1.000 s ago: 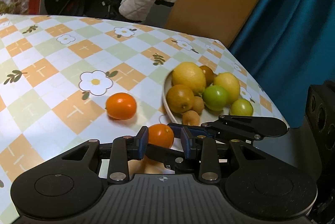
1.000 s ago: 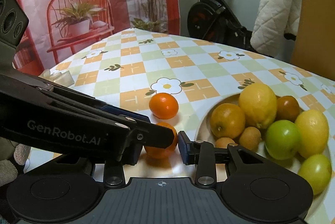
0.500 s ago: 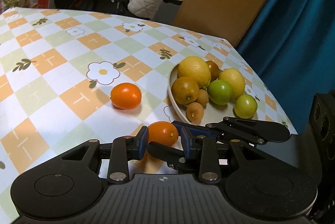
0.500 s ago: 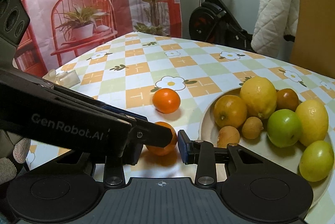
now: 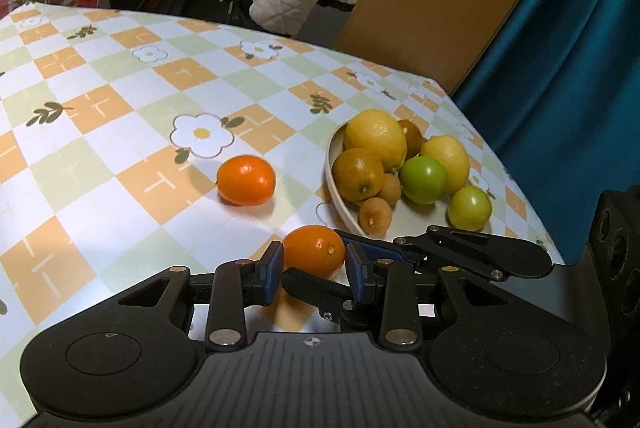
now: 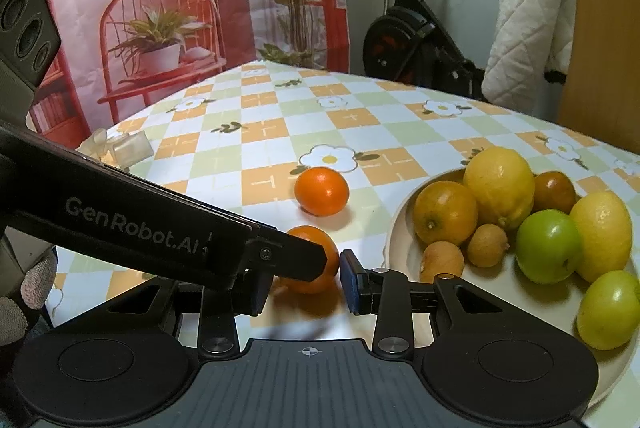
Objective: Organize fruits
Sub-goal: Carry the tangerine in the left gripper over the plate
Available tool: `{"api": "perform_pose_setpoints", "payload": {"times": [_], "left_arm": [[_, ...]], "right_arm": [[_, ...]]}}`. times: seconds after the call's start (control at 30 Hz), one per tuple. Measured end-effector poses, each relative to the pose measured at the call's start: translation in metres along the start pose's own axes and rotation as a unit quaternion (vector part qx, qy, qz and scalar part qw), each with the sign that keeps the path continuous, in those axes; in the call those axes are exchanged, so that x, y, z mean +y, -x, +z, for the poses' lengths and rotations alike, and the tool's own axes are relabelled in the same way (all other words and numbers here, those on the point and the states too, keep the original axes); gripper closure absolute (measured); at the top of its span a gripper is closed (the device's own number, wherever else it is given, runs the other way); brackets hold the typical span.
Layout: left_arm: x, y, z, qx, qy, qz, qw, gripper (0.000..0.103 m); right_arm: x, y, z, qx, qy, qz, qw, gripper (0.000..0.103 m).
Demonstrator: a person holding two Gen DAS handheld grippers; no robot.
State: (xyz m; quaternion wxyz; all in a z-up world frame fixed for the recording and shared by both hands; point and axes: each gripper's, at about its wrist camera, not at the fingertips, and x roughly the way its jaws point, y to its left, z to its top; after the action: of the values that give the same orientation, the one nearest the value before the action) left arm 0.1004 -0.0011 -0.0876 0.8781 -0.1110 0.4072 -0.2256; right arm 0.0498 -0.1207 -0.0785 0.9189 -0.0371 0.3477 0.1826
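The plate (image 6: 394, 232) already holds lemons, green fruits and small brown ones; two oranges remain on the bench (image 5: 120, 155). The left gripper (image 5: 314, 270) has its jaws closed on the near orange (image 5: 314, 250), just beside the plate rim. The right gripper (image 6: 304, 282) brackets the same orange; whether it grips cannot be told. The far orange (image 6: 322, 191) lies apart, unobstructed.

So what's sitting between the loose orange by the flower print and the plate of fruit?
Nothing: in both wrist views bare tablecloth separates the loose orange from the plate.
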Motion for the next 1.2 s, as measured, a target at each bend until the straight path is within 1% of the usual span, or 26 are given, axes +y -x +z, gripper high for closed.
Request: {"api": "perform_pose_setpoints", "payload": {"times": [0.13, 0.4, 0.67, 0.87, 1.2], "left_arm": [[-0.005, 0.005, 0.002, -0.009, -0.007, -0.004, 0.9999, 0.067], [-0.035, 0.006, 0.013, -0.017, -0.057, -0.01, 0.9982, 0.067], [-0.07, -0.011, 0.027, -0.009, -0.099, -0.023, 0.9947, 0.067], [-0.086, -0.031, 0.032, 0.009, -0.114, -0.028, 0.993, 0.067], [-0.091, -0.049, 0.033, 0.034, -0.126, -0.023, 0.9913, 0.067]], "right_arm": [[-0.001, 0.007, 0.003, -0.012, 0.001, -0.004, 1.0, 0.07], [-0.017, 0.028, 0.003, -0.045, -0.016, -0.023, 0.999, 0.07], [-0.048, 0.048, -0.002, -0.073, -0.057, -0.059, 0.994, 0.07], [-0.068, 0.049, -0.011, -0.075, -0.089, -0.077, 0.99, 0.07], [-0.09, 0.039, -0.024, -0.065, -0.124, -0.085, 0.987, 0.07]]}}
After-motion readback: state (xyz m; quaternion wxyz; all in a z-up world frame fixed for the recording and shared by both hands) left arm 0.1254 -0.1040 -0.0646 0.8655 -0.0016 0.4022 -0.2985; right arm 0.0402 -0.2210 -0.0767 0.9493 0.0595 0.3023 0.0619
